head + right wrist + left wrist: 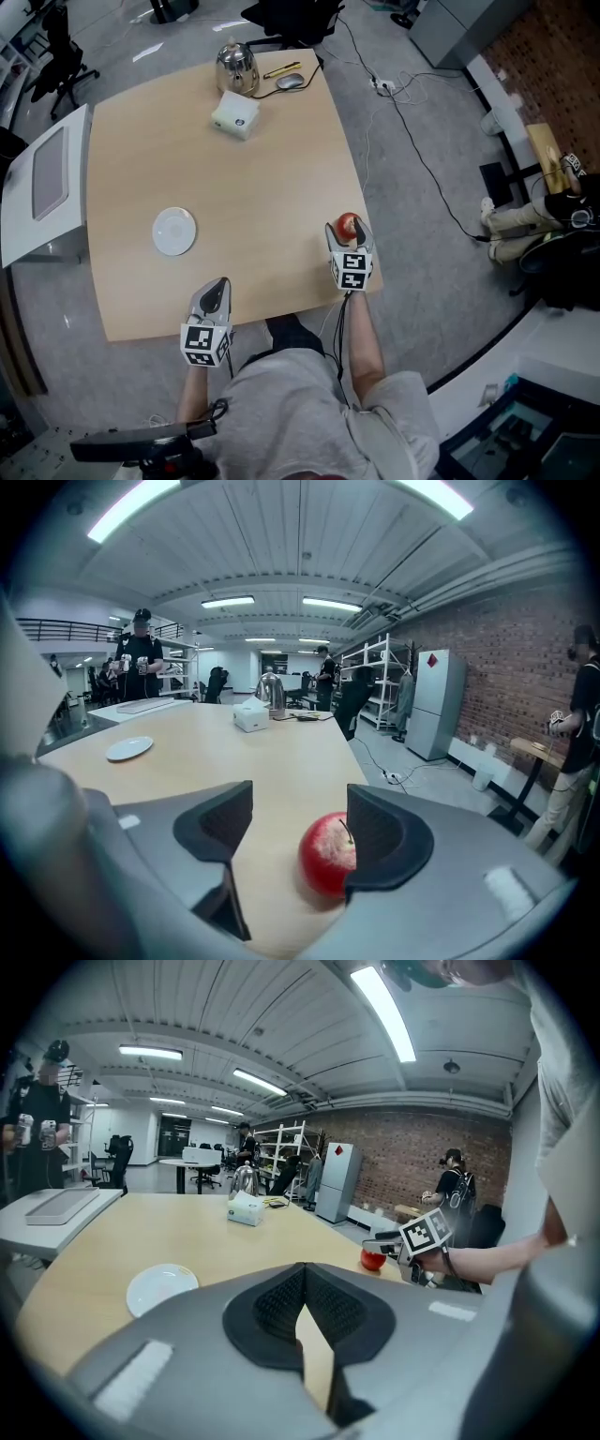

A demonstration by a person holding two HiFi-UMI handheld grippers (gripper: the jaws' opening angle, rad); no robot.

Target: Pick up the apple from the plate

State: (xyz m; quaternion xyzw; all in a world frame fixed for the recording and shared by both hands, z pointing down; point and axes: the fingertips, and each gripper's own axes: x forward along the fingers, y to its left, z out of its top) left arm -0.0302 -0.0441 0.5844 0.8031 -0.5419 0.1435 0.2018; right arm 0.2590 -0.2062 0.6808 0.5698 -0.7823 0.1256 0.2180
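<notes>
The broad pale wooden table (pixel 262 169) lies before me. My left gripper (pixel 216 289) hovers at its 6 o'clock edge, jaws closed on nothing. My right gripper (pixel 298 829) gapes wide around the red apple (pixel 326 853) at 4 o'clock, which touches only the right pad. The small round white plate (pixel 174 231) sits well apart at 8 o'clock.

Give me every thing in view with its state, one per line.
apple, resting on the table, off the plate
plate, empty
right gripper, jaws open, apple between them
left gripper, jaws shut, empty
kettle, upright
</notes>
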